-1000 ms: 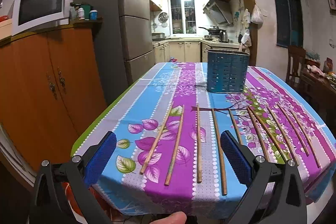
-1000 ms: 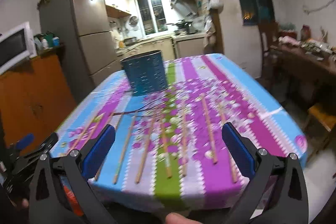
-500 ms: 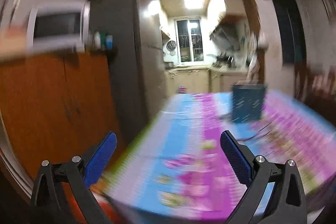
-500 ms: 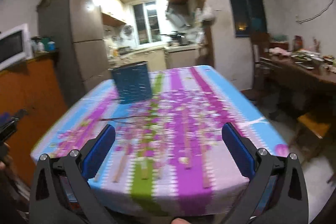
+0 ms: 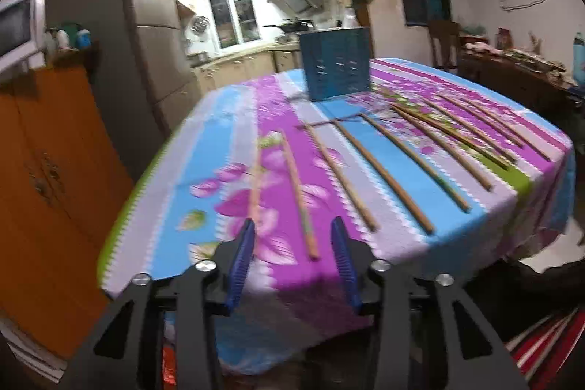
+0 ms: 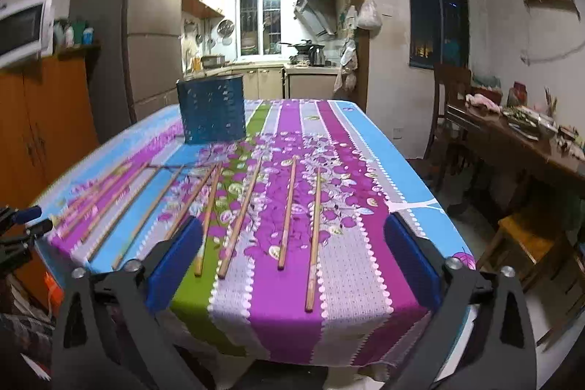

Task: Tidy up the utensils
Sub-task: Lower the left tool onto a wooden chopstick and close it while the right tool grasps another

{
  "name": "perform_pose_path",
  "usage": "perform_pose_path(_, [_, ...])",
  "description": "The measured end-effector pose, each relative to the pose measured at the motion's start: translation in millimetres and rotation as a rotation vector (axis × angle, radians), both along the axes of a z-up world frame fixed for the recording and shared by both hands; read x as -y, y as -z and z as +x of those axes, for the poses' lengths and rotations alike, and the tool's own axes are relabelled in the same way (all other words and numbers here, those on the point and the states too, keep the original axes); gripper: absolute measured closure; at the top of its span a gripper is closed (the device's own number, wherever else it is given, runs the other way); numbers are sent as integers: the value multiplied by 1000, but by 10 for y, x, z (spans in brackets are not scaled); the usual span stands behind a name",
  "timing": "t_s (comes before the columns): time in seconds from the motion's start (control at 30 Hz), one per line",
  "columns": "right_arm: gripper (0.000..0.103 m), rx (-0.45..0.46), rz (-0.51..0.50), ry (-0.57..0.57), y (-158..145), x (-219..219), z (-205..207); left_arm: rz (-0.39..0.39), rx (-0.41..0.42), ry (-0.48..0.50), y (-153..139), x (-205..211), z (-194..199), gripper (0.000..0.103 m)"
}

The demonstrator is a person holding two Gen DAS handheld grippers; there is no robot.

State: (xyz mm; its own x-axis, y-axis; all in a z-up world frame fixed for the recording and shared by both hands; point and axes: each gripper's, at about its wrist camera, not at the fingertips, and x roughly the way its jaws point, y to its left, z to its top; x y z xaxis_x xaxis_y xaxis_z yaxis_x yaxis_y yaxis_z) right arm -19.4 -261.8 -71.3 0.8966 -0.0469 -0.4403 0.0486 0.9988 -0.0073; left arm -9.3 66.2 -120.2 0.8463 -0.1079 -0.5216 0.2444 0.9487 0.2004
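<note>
Left claw (image 5: 292, 243) hangs just before the near edge of the desk (image 5: 204, 148), its two blue pads partly apart with nothing between them. The gap is narrow, I think because the thing to take is thin. Its line of sight runs toward the second chopstick from the left (image 5: 298, 194), whose near end lies just in front of the gap, while the leftmost chopstick (image 5: 256, 185) ends close to the left pad. From this I judge that the left claw is preparing to pick one of these two, but no contact is visible yet.

Right claw (image 6: 292, 254) is wide apart and also empty. It waits over the near edge of the desk, and several chopsticks on the right side (image 6: 287, 211) lie between its pads in the view, on the cloth below them. The wide opening suggests that it is only waiting and has not chosen a stick.

All the chopsticks lie flat on the flowered tablecloth (image 6: 351, 148), side by side with space between most of them, their ends toward the person. Such spacing makes it easy to close on one stick without touching its neighbour. Behind them, well apart, stands the blue perforated holder (image 6: 212, 114), upright and open on top. It is probably the place where the sticks must go, and I see none in it yet.
</note>
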Motion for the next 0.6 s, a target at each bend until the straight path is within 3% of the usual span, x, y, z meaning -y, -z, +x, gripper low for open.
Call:
perform_pose_path(0.17, [32, -29, -10, -28, 119, -87, 27, 25, -20, -3, 147, 98, 96, 68])
perform_pose_path(0.23, [45, -33, -13, -35, 140, -106, 16, 31, -32, -26, 197, 80, 149, 75])
perform_pose_path(0.27, [48, -33, -14, -43, 161, -110, 8, 20, -44, -38, 234, 57, 187, 77])
perform_pose_path(0.33, [66, -39, -28, -72, 191, -154, 11, -15, -48, -47, 251, 3, 198, 82])
perform_pose_path(0.43, [78, -59, -38, -126, 274, -245, 53, -47, -43, -42, 268, 5, 184, 92])
perform_pose_path(0.6, [79, -104, -40, -167, 480, -383, 182, -61, -20, -50, 293, 28, 173, 95])
